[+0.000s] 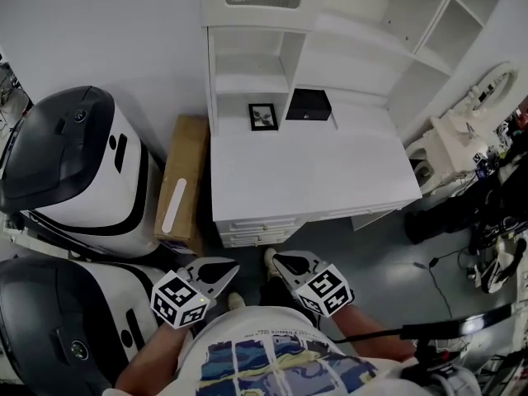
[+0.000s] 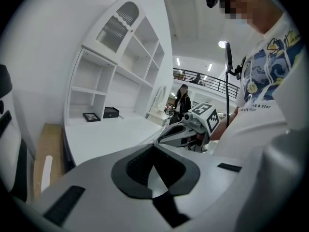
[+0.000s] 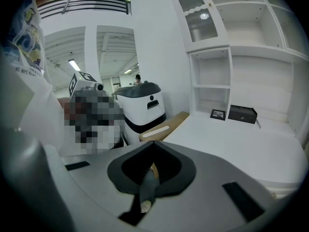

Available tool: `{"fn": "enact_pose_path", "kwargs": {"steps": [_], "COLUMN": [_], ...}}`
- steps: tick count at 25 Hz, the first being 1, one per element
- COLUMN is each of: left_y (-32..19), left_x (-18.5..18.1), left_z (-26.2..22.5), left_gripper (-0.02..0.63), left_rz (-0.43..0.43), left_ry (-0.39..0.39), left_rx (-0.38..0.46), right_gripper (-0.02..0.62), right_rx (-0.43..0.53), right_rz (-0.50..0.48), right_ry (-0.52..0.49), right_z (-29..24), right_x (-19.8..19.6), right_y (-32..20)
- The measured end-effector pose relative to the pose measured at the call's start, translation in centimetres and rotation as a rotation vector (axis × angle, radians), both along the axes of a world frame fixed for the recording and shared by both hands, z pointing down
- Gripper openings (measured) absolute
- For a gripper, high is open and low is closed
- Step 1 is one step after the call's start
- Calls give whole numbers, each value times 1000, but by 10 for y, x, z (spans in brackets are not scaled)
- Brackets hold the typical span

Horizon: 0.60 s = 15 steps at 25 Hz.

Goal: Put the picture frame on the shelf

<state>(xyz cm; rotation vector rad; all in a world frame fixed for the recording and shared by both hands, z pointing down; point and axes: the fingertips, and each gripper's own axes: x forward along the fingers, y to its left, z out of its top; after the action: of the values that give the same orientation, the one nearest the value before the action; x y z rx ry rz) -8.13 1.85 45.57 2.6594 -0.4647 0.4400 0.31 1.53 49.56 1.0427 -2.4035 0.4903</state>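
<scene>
A small black picture frame (image 1: 263, 115) rests at the back of the white desk (image 1: 313, 176), below the white shelves (image 1: 252, 60). It also shows in the left gripper view as the frame (image 2: 91, 116) and in the right gripper view as the frame (image 3: 217, 114). Both grippers hang close to the person's body, short of the desk's front edge and far from the frame. My left gripper (image 1: 223, 272) is shut and empty, its tips (image 2: 154, 146) meeting. My right gripper (image 1: 283, 261) also looks shut with nothing in it, tips (image 3: 153, 143) together.
A black box (image 1: 308, 104) sits right of the frame. A flat cardboard box (image 1: 183, 180) leans at the desk's left side. Two white-and-black machines (image 1: 74, 167) stand further left. Drawers (image 1: 256, 225) face me. Cables and gear (image 1: 487, 246) lie at the right. A person (image 2: 182, 100) stands far off.
</scene>
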Motion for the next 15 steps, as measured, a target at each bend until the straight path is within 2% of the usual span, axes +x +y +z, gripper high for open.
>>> {"fn": "enact_pose_path", "kwargs": {"steps": [15], "left_y": [-2], "left_x": [-6], "left_z": [2], "left_gripper": [12], "left_rz": [-5], "left_ry": [-7], "left_rx": [-1], "right_gripper": [25], "right_rx": [8], "right_rz": [-22], "right_ry": [5], "right_z": [-1], "right_x": [-11], "right_y": [-4]}}
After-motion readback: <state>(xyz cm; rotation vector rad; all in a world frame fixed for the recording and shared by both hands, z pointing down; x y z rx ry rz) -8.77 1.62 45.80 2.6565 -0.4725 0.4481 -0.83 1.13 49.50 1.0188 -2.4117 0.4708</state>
